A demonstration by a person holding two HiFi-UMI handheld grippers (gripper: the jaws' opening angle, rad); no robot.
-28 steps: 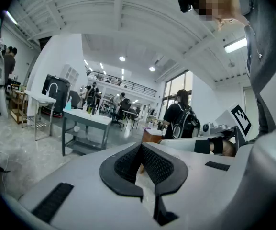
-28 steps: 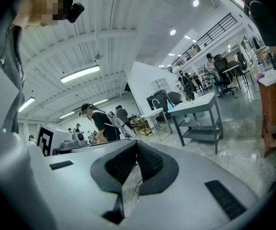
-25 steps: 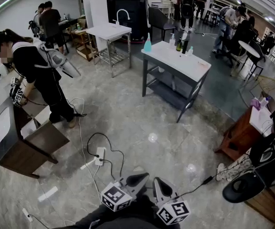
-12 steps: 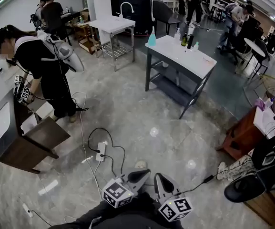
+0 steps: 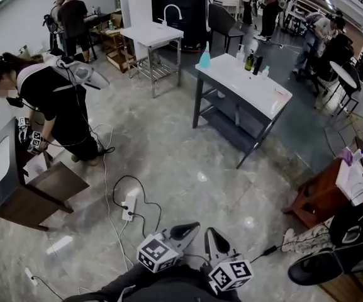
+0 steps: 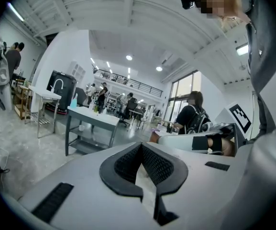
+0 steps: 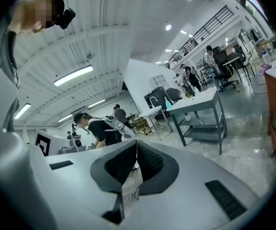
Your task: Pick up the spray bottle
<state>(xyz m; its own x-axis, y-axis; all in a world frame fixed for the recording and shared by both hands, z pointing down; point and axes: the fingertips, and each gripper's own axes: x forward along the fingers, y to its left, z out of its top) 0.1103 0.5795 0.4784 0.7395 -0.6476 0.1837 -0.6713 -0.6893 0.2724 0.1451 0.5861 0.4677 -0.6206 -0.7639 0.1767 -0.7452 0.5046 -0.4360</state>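
Head view: left gripper (image 5: 189,228) and right gripper (image 5: 208,233) sit low by the person's body, side by side, both pointing out over the floor. The spray bottle (image 5: 204,56) stands on a corner of the white table (image 5: 256,92), well ahead of the fingertips, with a power strip (image 5: 129,204) and its cable on the floor between.

Left gripper view: jaws pressed together, nothing in them, bottle tiny ahead-left.

Right gripper view: jaws together too, empty, table ahead-right of the tips.
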